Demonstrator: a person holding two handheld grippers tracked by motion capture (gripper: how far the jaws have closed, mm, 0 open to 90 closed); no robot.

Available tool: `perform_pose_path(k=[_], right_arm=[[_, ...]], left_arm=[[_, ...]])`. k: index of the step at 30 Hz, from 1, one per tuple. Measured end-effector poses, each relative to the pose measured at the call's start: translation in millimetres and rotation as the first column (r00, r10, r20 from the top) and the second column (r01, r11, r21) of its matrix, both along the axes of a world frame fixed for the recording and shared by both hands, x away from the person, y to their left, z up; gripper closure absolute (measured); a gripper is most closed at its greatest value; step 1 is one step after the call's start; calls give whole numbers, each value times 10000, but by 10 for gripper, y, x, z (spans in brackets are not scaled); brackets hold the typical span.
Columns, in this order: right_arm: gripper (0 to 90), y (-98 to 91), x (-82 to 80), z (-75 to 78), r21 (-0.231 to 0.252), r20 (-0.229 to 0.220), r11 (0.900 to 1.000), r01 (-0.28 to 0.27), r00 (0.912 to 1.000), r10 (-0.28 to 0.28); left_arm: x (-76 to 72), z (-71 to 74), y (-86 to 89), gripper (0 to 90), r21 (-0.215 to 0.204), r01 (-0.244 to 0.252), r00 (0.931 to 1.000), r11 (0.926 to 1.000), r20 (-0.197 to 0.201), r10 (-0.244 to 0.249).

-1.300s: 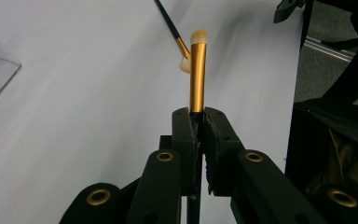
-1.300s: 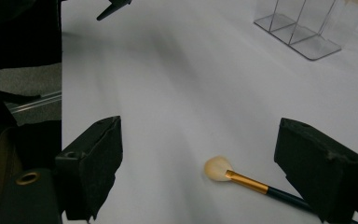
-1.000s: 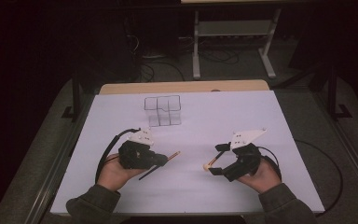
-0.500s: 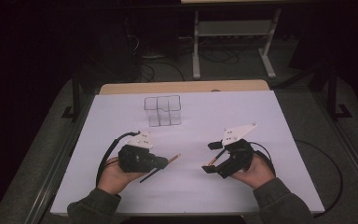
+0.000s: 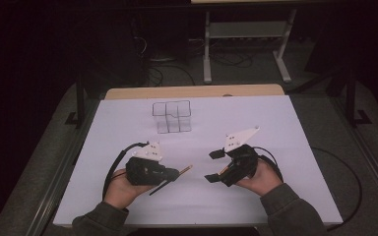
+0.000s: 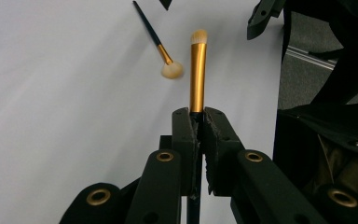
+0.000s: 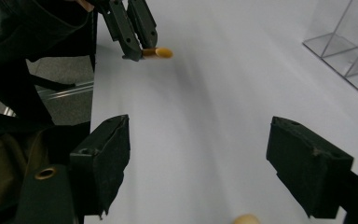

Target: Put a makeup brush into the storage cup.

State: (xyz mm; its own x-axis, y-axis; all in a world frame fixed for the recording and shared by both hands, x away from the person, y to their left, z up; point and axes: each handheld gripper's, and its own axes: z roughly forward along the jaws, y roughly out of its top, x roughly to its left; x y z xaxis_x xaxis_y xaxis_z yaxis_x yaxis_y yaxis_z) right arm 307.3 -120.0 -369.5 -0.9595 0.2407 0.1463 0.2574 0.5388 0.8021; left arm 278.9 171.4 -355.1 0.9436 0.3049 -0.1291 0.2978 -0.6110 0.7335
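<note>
Presently noted left gripper [image 5: 174,173] at lower left of the high view, jaws pressed together on a gold-ferruled makeup brush [image 6: 197,70]. Handle clamped between the pads; gold ferrule and small tan bristle tip projected past the jaw ends, up the middle of the left gripper view. In the high view, same brush seen lying slantwise, tip toward frame centre, dark handle end trailing down-left beneath the gripper.

Second makeup brush [image 6: 161,46] seen flat on the white table cover [image 5: 275,118] at upper centre-left of the left gripper view: thin dark handle, short gold collar, pale fluffy head just beside the held brush's ferrule, whether touching could not be told.

Right gripper [image 5: 215,166] at lower right of centre in the high view, jaws apart, just been closing a little; nothing pinched between the pads. Pale rounded tip, probably the loose brush head, glimpsed at bottom edge of the right gripper view, low between the jaws.

Clear acrylic compartment organiser [image 5: 172,117] stood at upper centre of the cover, well apart from both grippers.
</note>
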Motion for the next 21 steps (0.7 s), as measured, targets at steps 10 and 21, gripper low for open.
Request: perform_pose_path(k=[10, 21], right_arm=[[244, 72, 28, 15, 74, -155, 9994, -345, 9993, 346], [323, 174, 50, 46, -163, -427, 9967, -792, 9960, 785]], left_arm=[[-4, -4, -34, 835, 87, 107, 9999, 9999, 29, -107], [-14, 6, -96, 835, 76, 377, 9993, 9993, -8, -377]])
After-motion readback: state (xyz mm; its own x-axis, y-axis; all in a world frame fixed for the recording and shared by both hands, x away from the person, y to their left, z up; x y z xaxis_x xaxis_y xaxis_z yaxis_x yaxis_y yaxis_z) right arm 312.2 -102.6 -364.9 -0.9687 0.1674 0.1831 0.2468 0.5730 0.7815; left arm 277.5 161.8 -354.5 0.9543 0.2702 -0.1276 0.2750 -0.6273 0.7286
